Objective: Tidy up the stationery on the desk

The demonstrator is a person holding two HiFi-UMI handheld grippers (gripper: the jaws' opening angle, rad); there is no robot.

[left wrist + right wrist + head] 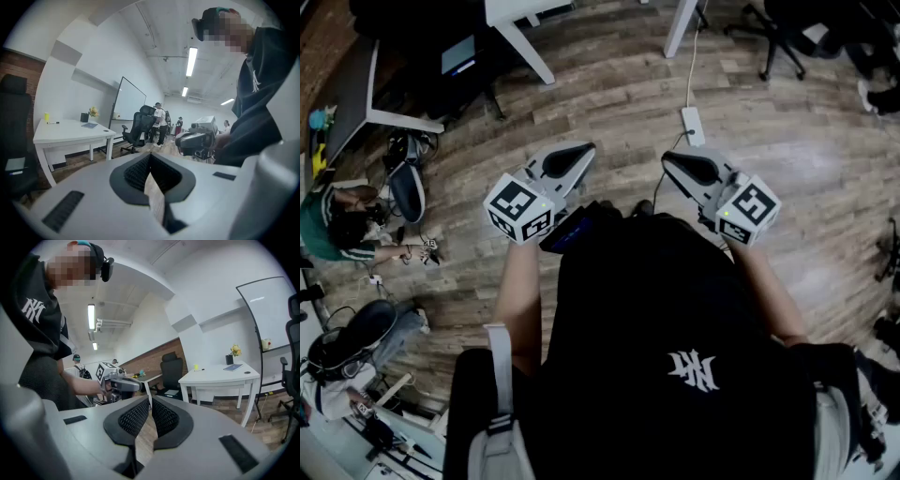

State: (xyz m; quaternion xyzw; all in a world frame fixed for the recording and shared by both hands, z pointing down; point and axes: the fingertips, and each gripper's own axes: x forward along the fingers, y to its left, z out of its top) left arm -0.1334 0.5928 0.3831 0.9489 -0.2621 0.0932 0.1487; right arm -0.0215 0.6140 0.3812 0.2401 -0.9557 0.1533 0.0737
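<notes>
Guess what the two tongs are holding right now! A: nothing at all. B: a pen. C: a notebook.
A: the left tongs and the right tongs are each closed on themselves, with nothing pinched between their black pads.

Left gripper (579,153), right gripper (669,161) — jaws together.

Ceiling strip lights (191,61) glow bright; fisheye edges bend and darken.

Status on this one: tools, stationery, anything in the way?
Left tool shut, empty. Right tool shut, empty. Both held over the wood floor; white desk, notebook on it, stands off across the room. No obstruction seen.
</notes>
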